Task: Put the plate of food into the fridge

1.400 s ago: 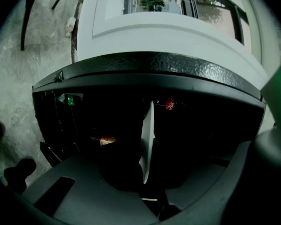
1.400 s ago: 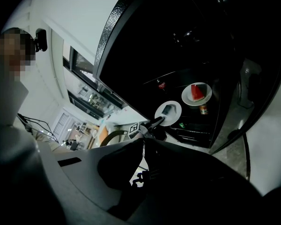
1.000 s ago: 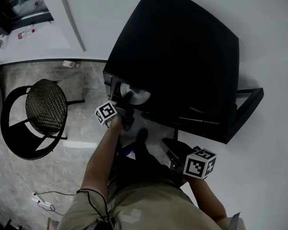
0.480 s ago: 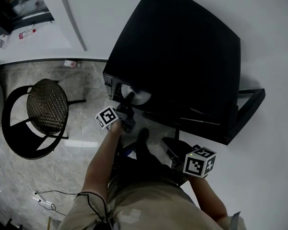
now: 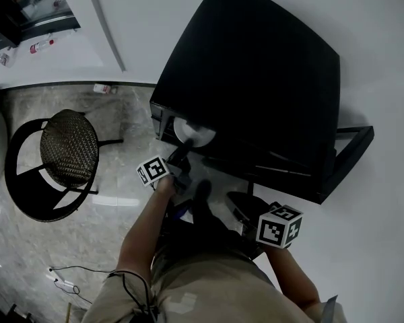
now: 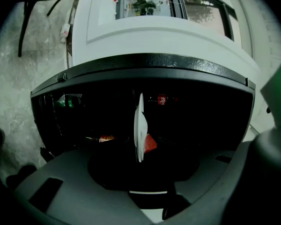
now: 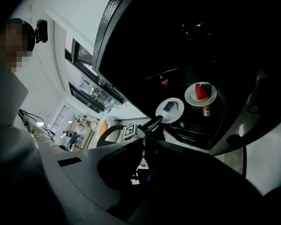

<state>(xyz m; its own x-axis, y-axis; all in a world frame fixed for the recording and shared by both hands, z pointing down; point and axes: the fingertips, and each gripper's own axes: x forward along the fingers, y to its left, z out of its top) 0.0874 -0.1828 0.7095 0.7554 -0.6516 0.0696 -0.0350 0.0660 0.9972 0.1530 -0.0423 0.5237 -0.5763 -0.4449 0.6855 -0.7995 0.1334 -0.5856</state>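
Observation:
The white plate (image 5: pixel 194 133) lies on a shelf at the front of the open black fridge (image 5: pixel 256 79). In the left gripper view the plate (image 6: pixel 139 125) shows edge-on, with a red piece (image 6: pixel 150 143) beside it. My left gripper (image 5: pixel 182 151) hangs just in front of the plate. Its jaws stand wide and are closing, with nothing between them. The right gripper view shows this plate (image 7: pixel 170 108) next to a second plate with a red slice (image 7: pixel 201 93). My right gripper (image 5: pixel 246 210) stays low by the person's body, shut and empty.
The fridge door (image 5: pixel 350 155) stands open at the right. A black wicker chair (image 5: pixel 69 157) is on the marble floor to the left, and a cable (image 5: pixel 60 285) lies near the bottom left. Cans (image 7: pixel 206 110) and bottles sit on the fridge shelves.
My left gripper has opened, let go of the plate and drawn back a little from the shelf. The plate stays in the fridge. The right gripper has not moved.

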